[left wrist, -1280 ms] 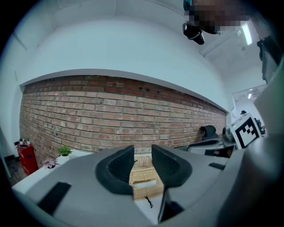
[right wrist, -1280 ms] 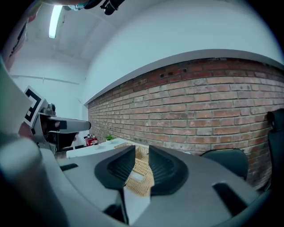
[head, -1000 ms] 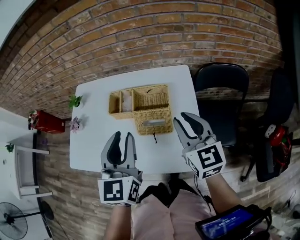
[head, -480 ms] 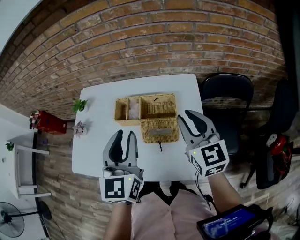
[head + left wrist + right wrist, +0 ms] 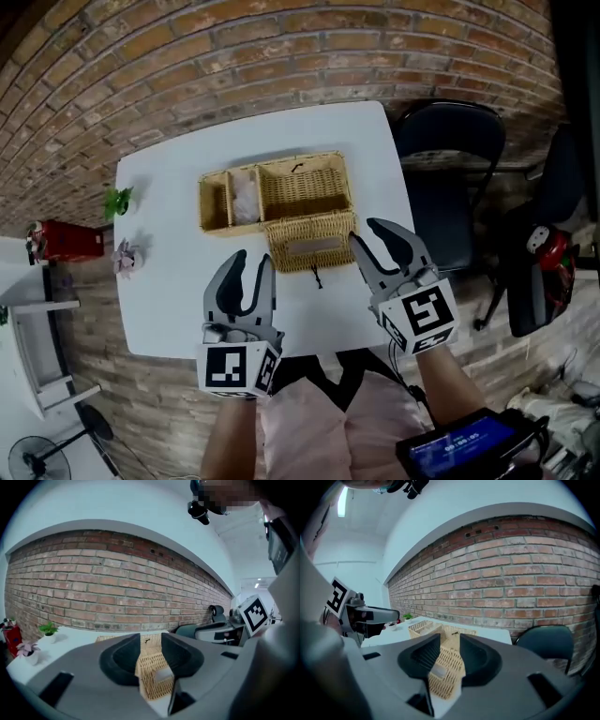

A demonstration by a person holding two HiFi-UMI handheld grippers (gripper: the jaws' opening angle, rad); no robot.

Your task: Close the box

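Observation:
A wicker box [image 5: 272, 190] with several compartments stands open on the white table [image 5: 169, 300]. Its woven lid [image 5: 309, 246] lies folded out flat toward me, a small dark tie hanging from its near edge. My left gripper [image 5: 251, 262] hovers just left of and nearer than the lid; its jaws have just been opening, with nothing between them. My right gripper [image 5: 368, 234] is beside the lid's right edge, jaws also just opening and empty. The lid [image 5: 152, 672] shows beyond the left gripper [image 5: 150, 644], and the lid [image 5: 443, 667] shows beyond the right gripper [image 5: 449, 648].
A black chair [image 5: 445, 178] stands at the table's right side. A small green plant [image 5: 117, 200] and a pink flower pot [image 5: 125, 255] sit at the table's left edge. A brick wall [image 5: 281, 56] runs behind the table. A red object [image 5: 66, 241] stands on the floor at the left.
Both grippers have dropped lower and come closer to the box. The lid and box now look larger between each pair of jaws, and the jaw gaps are slightly wider.

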